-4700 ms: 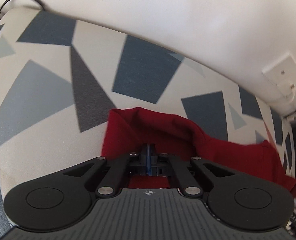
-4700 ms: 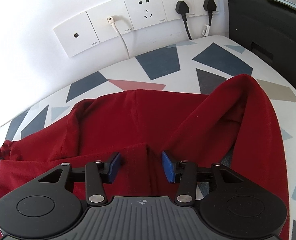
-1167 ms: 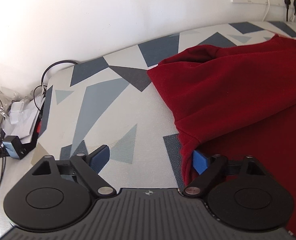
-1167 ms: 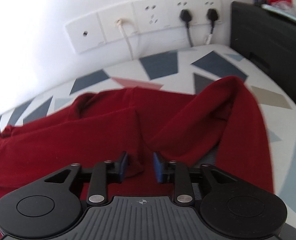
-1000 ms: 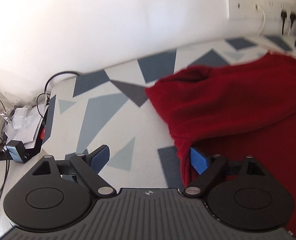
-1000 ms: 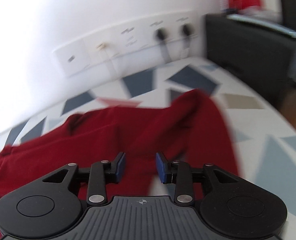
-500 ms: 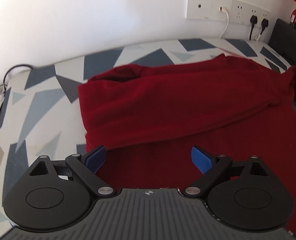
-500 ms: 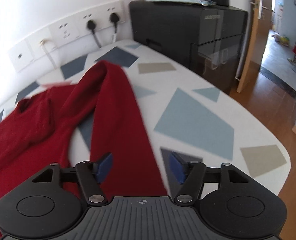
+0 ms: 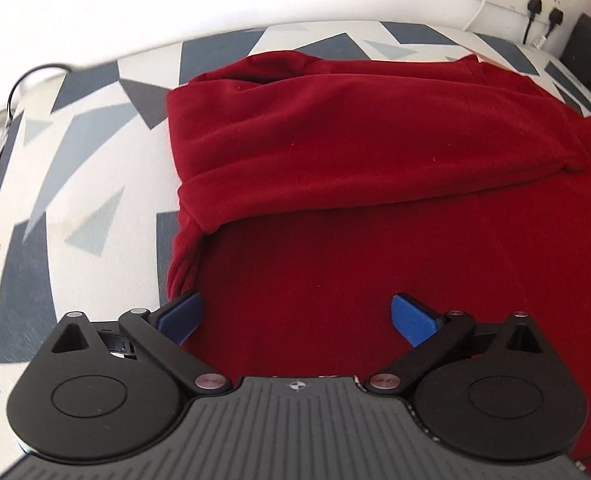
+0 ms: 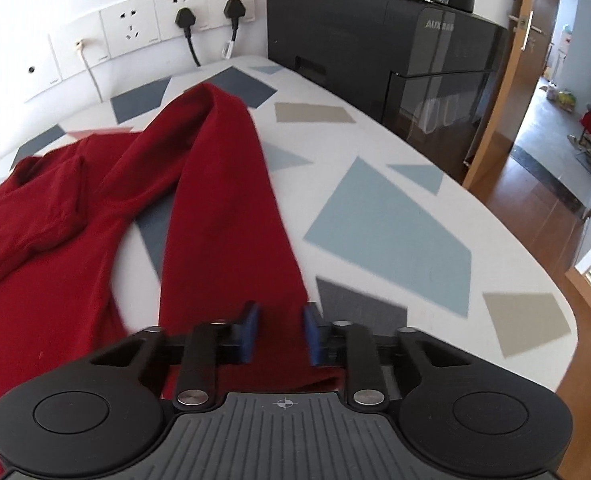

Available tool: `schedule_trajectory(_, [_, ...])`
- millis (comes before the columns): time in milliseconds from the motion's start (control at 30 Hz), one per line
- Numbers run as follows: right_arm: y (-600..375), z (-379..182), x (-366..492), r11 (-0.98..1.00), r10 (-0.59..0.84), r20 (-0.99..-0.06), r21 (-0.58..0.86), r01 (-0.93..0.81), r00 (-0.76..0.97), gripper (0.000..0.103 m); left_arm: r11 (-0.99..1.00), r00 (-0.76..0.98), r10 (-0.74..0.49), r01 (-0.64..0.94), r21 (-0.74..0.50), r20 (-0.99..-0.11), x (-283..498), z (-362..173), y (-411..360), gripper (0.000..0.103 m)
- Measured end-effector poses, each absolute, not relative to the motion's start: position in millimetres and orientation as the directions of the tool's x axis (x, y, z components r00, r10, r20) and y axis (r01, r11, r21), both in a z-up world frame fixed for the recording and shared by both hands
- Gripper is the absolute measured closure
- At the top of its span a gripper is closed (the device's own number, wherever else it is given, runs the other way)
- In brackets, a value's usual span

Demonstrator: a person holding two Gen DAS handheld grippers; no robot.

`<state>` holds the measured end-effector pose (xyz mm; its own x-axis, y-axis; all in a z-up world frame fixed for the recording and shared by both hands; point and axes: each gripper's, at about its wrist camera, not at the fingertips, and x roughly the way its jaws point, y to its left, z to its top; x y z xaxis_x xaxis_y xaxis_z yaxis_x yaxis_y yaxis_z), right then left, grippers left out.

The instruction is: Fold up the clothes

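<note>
A dark red long-sleeved garment (image 9: 355,140) lies spread on the patterned table, its upper part folded down over its body. My left gripper (image 9: 295,312) hovers low over the garment's near left part. Its jaws are opening wide and nothing is pinched, and its left pad (image 9: 181,314) sits at the cloth's left edge. In the right wrist view one sleeve (image 10: 223,200) runs from the far side toward me. My right gripper (image 10: 281,328) is over the sleeve's near end. Its jaws are closing, a narrow gap is left, and red cloth lies between the pads.
The tablecloth (image 9: 95,160) has grey and blue triangles. Wall sockets with black plugs (image 10: 183,20) line the far wall. A black cabinet (image 10: 375,40) stands at the table's far right corner. The table's rounded edge (image 10: 535,272) drops to a wooden floor. Cables (image 9: 15,92) lie off the left end.
My left gripper moved from the garment's left edge to over its body and its jaws widened. My right gripper left the garment's middle for the sleeve's end, and its jaws opened, then narrowed.
</note>
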<state>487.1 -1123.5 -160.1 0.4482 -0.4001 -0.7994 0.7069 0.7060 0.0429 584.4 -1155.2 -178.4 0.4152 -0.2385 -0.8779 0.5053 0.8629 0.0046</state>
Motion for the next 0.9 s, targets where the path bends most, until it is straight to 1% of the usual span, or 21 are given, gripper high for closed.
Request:
schedule_trajectory(33, [-1127.9,-160.9,489.6,0.702,-0.403,-0.795,0.048,0.71,0.452,0.094,0.861,0.418,-0.24,0.508,0.007,-0.876,583.6,-178.9,-1155.2,0.0])
schedule_trajectory(100, [-1136.5,-162.2,495.7,0.691,-0.417,-0.787,0.052,0.721,0.455,0.098,0.857,0.426,-0.241,0.516,0.015,-0.872,581.7,-179.7,-1155.8,0.0])
schedule_trajectory(200, [-1153.3,-163.5,504.2,0.645,-0.434,-0.776,0.085,0.759,0.457,0.1,0.852,0.43,-0.252,0.523,0.012,-0.867,580.6,-180.1,-1155.1,0.0])
schedule_trajectory(267, [-1170.7,-162.7,503.7,0.565,-0.414,-0.776,0.192,0.803,0.477,0.1,0.849,0.432,-0.258,0.528,0.011,-0.864,580.5,-180.2,-1155.0,0.0])
schedule_trajectory(333, [-1185.8,-156.8,498.4,0.469,-0.393,-0.755,0.326,0.821,0.524,0.1,0.846,0.433,-0.263,0.533,0.01,-0.862,580.3,-180.3,-1154.4,0.0])
schedule_trajectory(433, [-1190.6,-136.6,494.7,0.438,-0.384,-0.684,0.456,0.774,0.621,0.1,0.847,0.439,-0.266,0.532,0.009,-0.858,579.2,-180.0,-1154.1,0.0])
schedule_trajectory(500, [-1188.0,-122.0,498.9,0.461,-0.358,-0.643,0.509,0.727,0.677,0.1,0.848,0.443,-0.268,0.53,0.009,-0.855,578.5,-180.0,-1154.0,0.0])
schedule_trajectory(667, [-1173.0,-92.8,529.3,0.539,-0.281,-0.59,0.556,0.633,0.757,0.1,0.87,0.437,-0.245,0.494,0.003,-0.866,582.0,-178.0,-1158.2,0.0])
schedule_trajectory(800, [-1150.4,-68.4,573.8,0.621,-0.204,-0.566,0.555,0.553,0.799,0.1,0.875,0.451,-0.247,0.484,0.003,-0.858,580.5,-178.9,-1157.2,0.0])
schedule_trajectory(900, [-1117.4,-51.1,611.6,0.718,-0.092,-0.546,0.544,0.436,0.833,0.1,0.868,0.444,-0.259,0.496,-0.005,-0.858,581.1,-178.6,-1154.0,0.0])
